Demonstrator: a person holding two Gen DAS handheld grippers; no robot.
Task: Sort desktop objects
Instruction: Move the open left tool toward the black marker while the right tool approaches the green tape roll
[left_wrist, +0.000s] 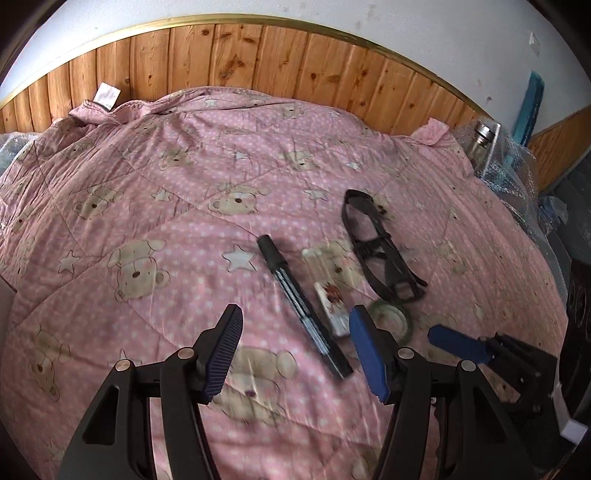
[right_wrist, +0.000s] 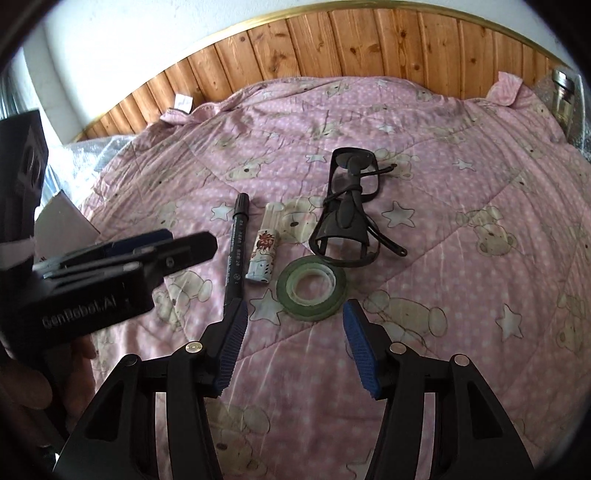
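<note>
- While both tongs hang wide open and hold nothing, the left gripper (left_wrist: 295, 350) and right gripper (right_wrist: 293, 343) float above the pink blanket (right_wrist: 461, 258).
- On it lie the pen (right_wrist: 236, 247), lighter (right_wrist: 263, 254), tape roll (right_wrist: 312, 288) and glasses (right_wrist: 347, 206), close together.

Both wrist views low over the quilt (left_wrist: 184, 206), facing the wall, sharing the marker (right_wrist: 236, 243)

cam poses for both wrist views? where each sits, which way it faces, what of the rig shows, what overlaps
Left wrist: behind the open left gripper, facing the wood-panelled wall across the pink quilt; the right gripper enters at lower right.
Right wrist: behind the open right gripper, facing the same wall, just above the tape roll; the left gripper and a hand show at left.
Shared: black marker, lighter, glasses, tape roll, quilt.
</note>
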